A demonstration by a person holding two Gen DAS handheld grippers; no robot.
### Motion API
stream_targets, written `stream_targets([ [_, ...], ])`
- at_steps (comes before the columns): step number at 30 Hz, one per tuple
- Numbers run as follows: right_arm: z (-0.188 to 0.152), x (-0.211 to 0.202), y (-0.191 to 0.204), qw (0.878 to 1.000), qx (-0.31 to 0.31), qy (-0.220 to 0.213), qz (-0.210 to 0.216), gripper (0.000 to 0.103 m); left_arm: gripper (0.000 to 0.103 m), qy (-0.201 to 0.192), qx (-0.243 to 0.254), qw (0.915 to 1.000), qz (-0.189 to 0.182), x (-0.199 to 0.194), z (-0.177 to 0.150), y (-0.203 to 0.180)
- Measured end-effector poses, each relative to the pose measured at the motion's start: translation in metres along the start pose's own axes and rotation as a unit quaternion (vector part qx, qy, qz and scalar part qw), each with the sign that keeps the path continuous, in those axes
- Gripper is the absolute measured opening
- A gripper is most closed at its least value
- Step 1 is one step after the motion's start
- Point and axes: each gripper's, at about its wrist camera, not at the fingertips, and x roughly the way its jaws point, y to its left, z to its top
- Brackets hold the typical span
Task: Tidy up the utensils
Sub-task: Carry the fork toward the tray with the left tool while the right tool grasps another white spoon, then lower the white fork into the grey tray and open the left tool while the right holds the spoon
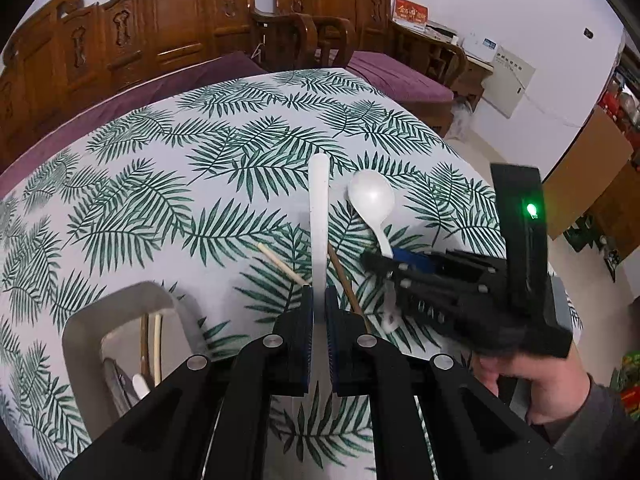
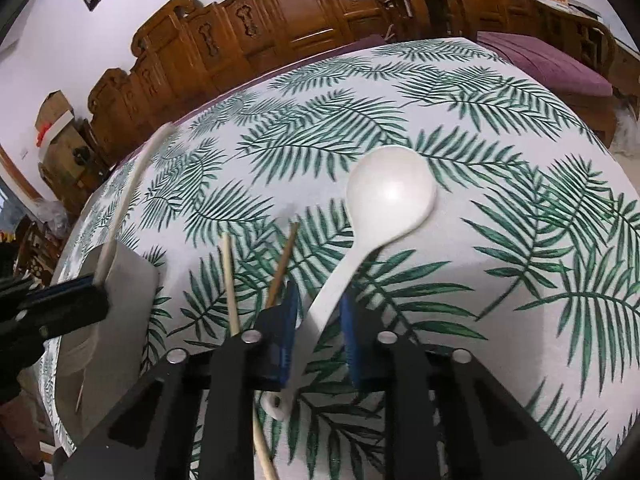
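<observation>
My left gripper (image 1: 319, 300) is shut on a long white utensil handle (image 1: 319, 216) and holds it above the table. A white spoon (image 2: 390, 194) lies on the leaf-print tablecloth; it also shows in the left wrist view (image 1: 370, 196). My right gripper (image 2: 318, 312) is open, its jaws either side of the spoon's handle, not clamped. Two wooden chopsticks (image 2: 230, 280) (image 2: 282, 266) lie just left of the spoon. A grey utensil holder (image 1: 120, 320) with chopsticks and a utensil inside stands at the left; it also shows in the right wrist view (image 2: 128, 280).
The round table (image 2: 520, 280) carries a green leaf-print cloth. Carved wooden chairs (image 1: 160, 32) with purple cushions (image 1: 400, 76) stand behind it. The table edge drops off to the right, near cardboard boxes (image 1: 592, 168).
</observation>
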Motion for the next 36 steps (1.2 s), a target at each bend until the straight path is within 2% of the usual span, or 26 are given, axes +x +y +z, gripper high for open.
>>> stream_targets([
  [3, 0.000, -0.002, -0.007, 1.000, 0.009, 0.002, 0.000, 0.005, 0.005, -0.001, 0.000, 1.0000, 0.003, -0.007, -0.006, 0.000],
  [15, -0.003, -0.033, -0.011, 1.000, 0.012, -0.023, 0.007, 0.005, 0.005, -0.007, -0.016, 0.9994, 0.030, -0.038, -0.033, 0.012],
  [25, -0.015, -0.061, 0.022, 0.999, -0.032, -0.036, 0.018, 0.005, 0.005, -0.007, -0.042, 0.9973, 0.060, -0.060, -0.061, 0.036],
  [36, -0.021, -0.055, 0.051, 0.997, -0.065, -0.026, 0.028, 0.005, 0.005, 0.008, -0.079, 0.9944, 0.070, -0.055, -0.089, 0.069],
])
